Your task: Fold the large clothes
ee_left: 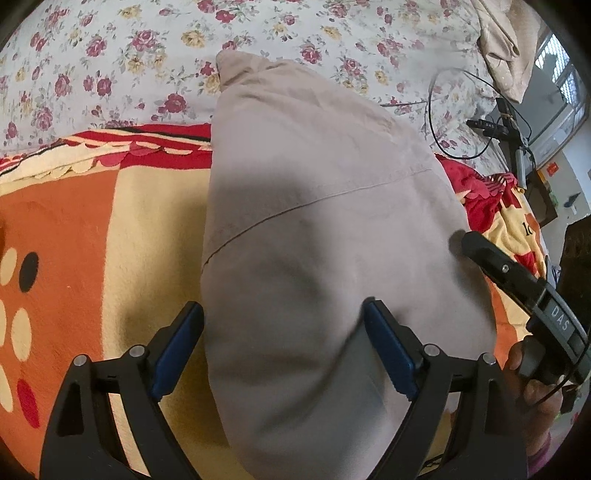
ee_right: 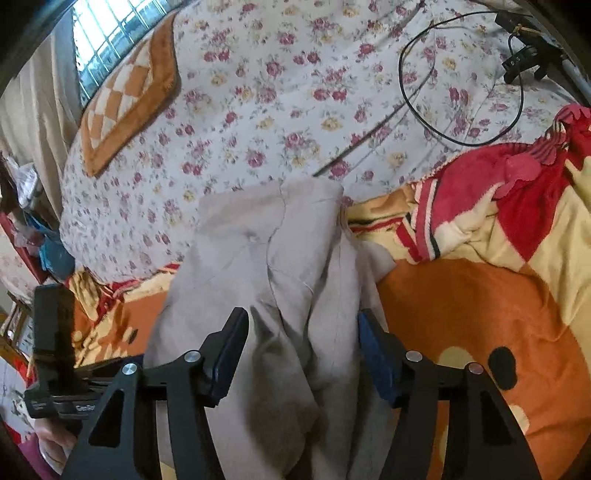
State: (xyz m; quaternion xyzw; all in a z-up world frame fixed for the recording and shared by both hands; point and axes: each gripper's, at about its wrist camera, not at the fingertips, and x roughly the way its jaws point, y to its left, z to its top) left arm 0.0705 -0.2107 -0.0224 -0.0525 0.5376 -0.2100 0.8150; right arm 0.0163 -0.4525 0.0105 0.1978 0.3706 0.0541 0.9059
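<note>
Left wrist view: beige garment (ee_left: 325, 229), soft, limp and light, lies folded lengthwise on patterned blanket (ee_left: 74, 229); left gripper (ee_left: 282, 325) and right gripper (ee_right: 303, 332) straddle it, jaws apart, gripping nothing; best pinched at its layered edges

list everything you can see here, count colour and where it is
garment: 1, beige-grey, folded lengthwise on the blanket, far end reaching the floral sheet
blanket: 1, orange, cream and red, under the garment
floral sheet: 1, white with red and yellow flowers, beyond the blanket
cushion: 1, brown and cream checked, on the floral sheet near the window
cable: 1, black, looped on the floral sheet
window: 1, barred, bright, behind the cushion
left claw: 1, black with blue pads, open, straddling the garment's near edge
right claw: 1, black with blue pads, open above the garment's bunched end
hand: 1, holding the right claw's handle
</note>
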